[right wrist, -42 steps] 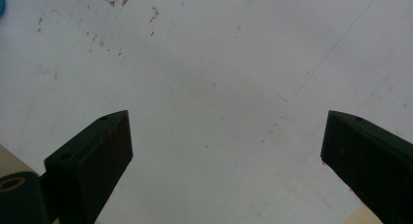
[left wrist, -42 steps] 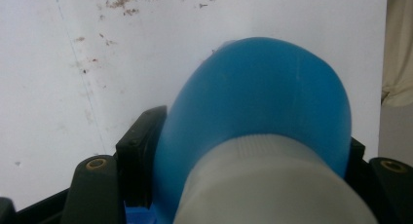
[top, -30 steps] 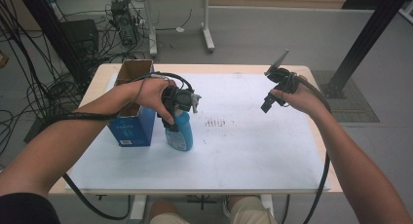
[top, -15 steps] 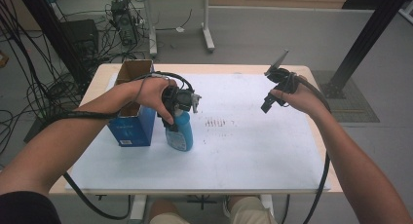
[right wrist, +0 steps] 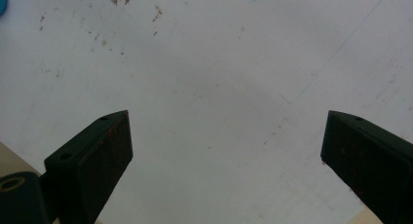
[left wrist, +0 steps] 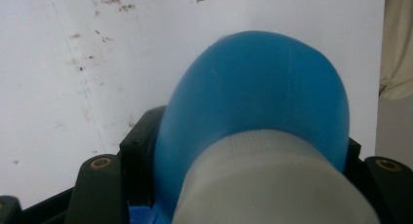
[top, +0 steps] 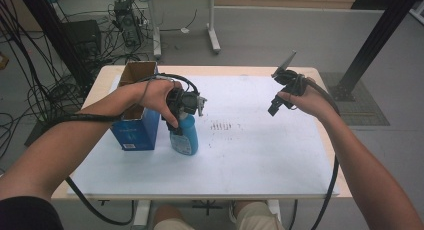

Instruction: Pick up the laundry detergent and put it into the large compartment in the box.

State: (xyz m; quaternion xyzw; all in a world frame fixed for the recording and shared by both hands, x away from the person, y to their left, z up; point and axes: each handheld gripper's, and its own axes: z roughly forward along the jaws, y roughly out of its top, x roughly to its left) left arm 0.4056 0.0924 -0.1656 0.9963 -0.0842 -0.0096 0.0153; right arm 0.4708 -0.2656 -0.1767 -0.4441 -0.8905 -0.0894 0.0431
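Blue bottle [top: 184, 136] caught at the neck, not yet lifted.
My left fingers [top: 176, 121] pinch it just beside the box [top: 135, 132] on the surface [top: 260, 155]; my right fingers [top: 278, 103] hang spread, well apart, waiting.

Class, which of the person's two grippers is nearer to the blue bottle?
Left. The left gripper is clamped on the blue bottle from above; the right gripper hovers open, far across the table.
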